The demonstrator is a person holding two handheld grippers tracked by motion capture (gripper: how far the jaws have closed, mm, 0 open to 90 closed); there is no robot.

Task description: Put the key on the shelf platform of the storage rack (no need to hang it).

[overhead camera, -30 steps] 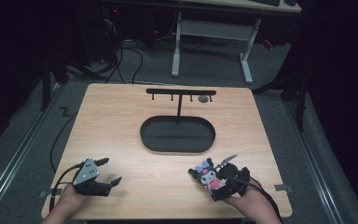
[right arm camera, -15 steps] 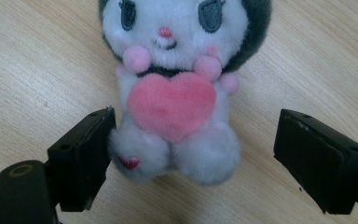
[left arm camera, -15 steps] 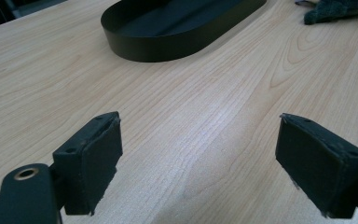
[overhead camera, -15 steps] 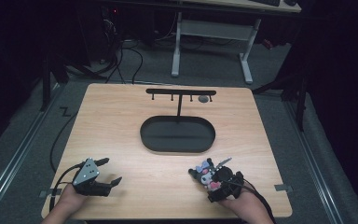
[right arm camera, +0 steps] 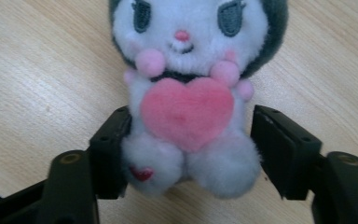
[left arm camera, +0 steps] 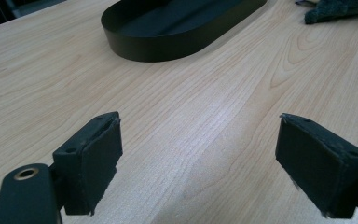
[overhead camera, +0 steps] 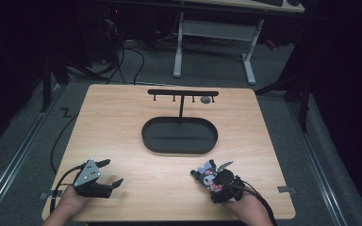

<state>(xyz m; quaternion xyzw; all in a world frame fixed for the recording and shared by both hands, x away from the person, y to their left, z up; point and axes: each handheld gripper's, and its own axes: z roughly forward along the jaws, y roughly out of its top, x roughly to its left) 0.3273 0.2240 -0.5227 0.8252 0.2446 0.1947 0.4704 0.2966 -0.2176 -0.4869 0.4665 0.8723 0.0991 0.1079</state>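
Observation:
A small plush toy (overhead camera: 206, 172) with a white face, dark grey hood and pink heart (right arm camera: 186, 109) lies face up on the wooden table near its front right. My right gripper (right arm camera: 191, 154) has its jaws on either side of the toy's lower body, both pads touching the fur (overhead camera: 213, 182). My left gripper (overhead camera: 113, 172) rests near the front left edge, its jaws wide apart over bare wood (left arm camera: 198, 154). The toy's grey edge (left arm camera: 335, 10) shows at the top right of the left gripper view.
A black oval tray (overhead camera: 179, 150) sits at the table's middle (left arm camera: 168, 46). Behind it stands a black T-shaped rack (overhead camera: 181, 93) with small hooks, and a small dark round item (overhead camera: 206, 100) hangs at its right end. Cables trail from both grippers.
My right hand and gripper have drawn back slightly toward the front edge, with the toy staying between the jaws. The left gripper has not moved.

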